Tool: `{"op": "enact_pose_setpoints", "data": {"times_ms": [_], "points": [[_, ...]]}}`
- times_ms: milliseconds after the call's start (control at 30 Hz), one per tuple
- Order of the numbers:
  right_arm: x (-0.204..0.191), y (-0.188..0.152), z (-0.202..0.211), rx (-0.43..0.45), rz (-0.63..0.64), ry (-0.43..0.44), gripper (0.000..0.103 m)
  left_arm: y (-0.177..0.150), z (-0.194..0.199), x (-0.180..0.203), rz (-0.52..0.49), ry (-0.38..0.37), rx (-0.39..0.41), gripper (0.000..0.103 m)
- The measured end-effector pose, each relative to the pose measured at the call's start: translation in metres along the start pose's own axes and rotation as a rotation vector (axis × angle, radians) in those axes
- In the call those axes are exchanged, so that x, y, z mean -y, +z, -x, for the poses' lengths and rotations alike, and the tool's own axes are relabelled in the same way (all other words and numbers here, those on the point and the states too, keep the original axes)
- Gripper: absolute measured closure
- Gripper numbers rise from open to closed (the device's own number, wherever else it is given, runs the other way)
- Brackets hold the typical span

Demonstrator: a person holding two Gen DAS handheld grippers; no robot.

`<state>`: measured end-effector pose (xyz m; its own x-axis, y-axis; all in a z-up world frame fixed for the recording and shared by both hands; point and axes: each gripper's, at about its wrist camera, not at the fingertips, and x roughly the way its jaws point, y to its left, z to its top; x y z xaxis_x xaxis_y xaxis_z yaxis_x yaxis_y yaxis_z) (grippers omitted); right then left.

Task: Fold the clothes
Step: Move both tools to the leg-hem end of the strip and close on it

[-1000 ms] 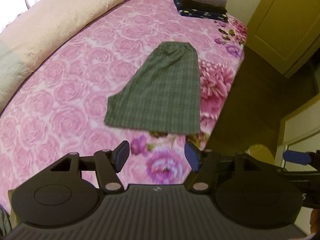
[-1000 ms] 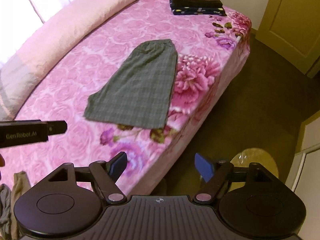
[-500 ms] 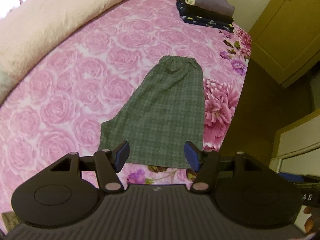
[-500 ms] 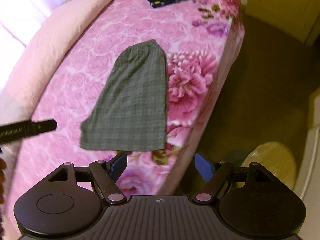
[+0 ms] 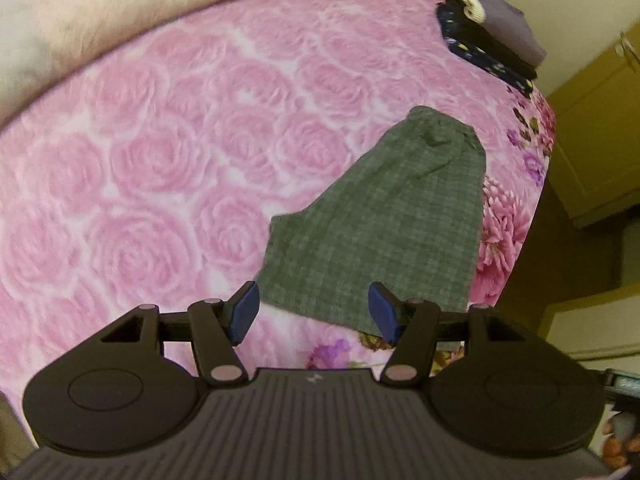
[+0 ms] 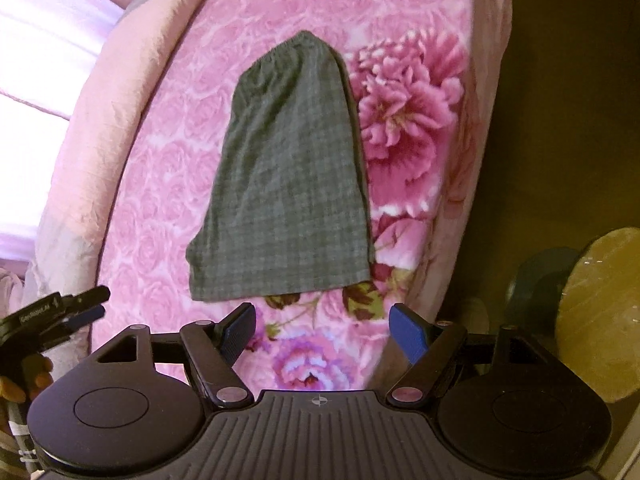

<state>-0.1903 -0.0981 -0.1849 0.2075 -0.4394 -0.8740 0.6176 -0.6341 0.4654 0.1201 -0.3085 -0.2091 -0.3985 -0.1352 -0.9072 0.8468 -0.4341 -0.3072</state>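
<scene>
Grey-green checked shorts (image 5: pixel 384 216) (image 6: pixel 288 184) lie folded in half lengthwise on the pink rose-patterned bedspread (image 5: pixel 140 168) (image 6: pixel 404 92), waistband at the far end, hem toward me. My left gripper (image 5: pixel 314 312) is open, hovering just over the hem's near edge with nothing between its blue pads. My right gripper (image 6: pixel 322 334) is open too, a little short of the hem near the bed's side edge. The left gripper's tip (image 6: pixel 76 304) shows at the left of the right wrist view, held by a hand.
A stack of folded clothes (image 5: pixel 488 44) sits at the far corner of the bed. A long pale pillow (image 5: pixel 120 12) (image 6: pixel 92 128) runs along the far side. The bed edge drops to dark floor (image 6: pixel 560 120); a yellow round object (image 6: pixel 600 312) and yellow cabinet doors (image 5: pixel 592 132) stand beyond.
Both grippers have moved down and in toward the hem end of the shorts, which now fill more of each view. Both stayed open. The shorts have not moved.
</scene>
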Motion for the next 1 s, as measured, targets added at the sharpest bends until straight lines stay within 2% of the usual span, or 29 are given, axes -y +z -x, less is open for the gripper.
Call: {"op": "enact_pose_setpoints", "data": {"times_ms": [167,200,233,500,767,1000], "points": [[0.024,0.006,-0.049,-0.021,-0.007,0.051,0.028,-0.005,-0.04,-0.031,0.058,-0.059,-0.006,0.048],[0.03,0.008,-0.058,-0.022,-0.004,0.067,0.037,-0.005,-0.047,-0.035,0.059,-0.069,-0.006,0.048],[0.035,0.01,-0.067,-0.022,-0.001,0.081,0.039,-0.004,-0.054,-0.039,0.061,-0.079,-0.007,0.048],[0.078,0.03,-0.114,0.032,-0.011,0.199,0.04,-0.002,-0.107,-0.069,0.072,-0.159,-0.012,0.049],[0.098,0.041,-0.146,-0.013,-0.041,0.28,0.043,0.001,-0.158,-0.099,0.086,-0.241,-0.02,0.056],[0.113,0.043,-0.156,-0.043,-0.122,0.36,0.043,0.0,-0.168,-0.103,0.119,-0.36,-0.091,0.059]]}}
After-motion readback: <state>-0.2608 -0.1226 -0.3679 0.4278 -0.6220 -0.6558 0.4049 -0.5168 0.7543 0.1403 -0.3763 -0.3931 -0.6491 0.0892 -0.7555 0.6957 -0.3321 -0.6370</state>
